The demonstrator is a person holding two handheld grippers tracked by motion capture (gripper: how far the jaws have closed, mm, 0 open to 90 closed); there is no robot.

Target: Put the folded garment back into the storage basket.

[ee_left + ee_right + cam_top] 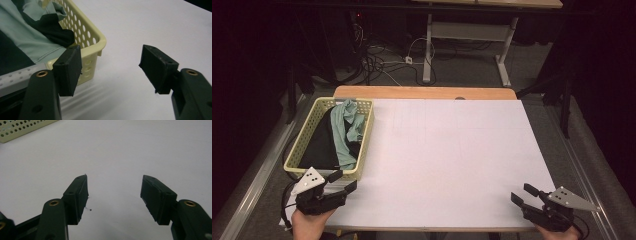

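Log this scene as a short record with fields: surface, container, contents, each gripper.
surface: white table top, bare in the middle
container: pale yellow perforated basket at the table's left edge
contents: black cloth and light green cloth lying bundled in the basket
left gripper: open, nothing between the jaws, near the basket's front corner
right gripper: open, nothing between the jaws, at the table's front right, apart from the basket

Basket [367,131] blocks left edge, white table [452,150] open elsewhere
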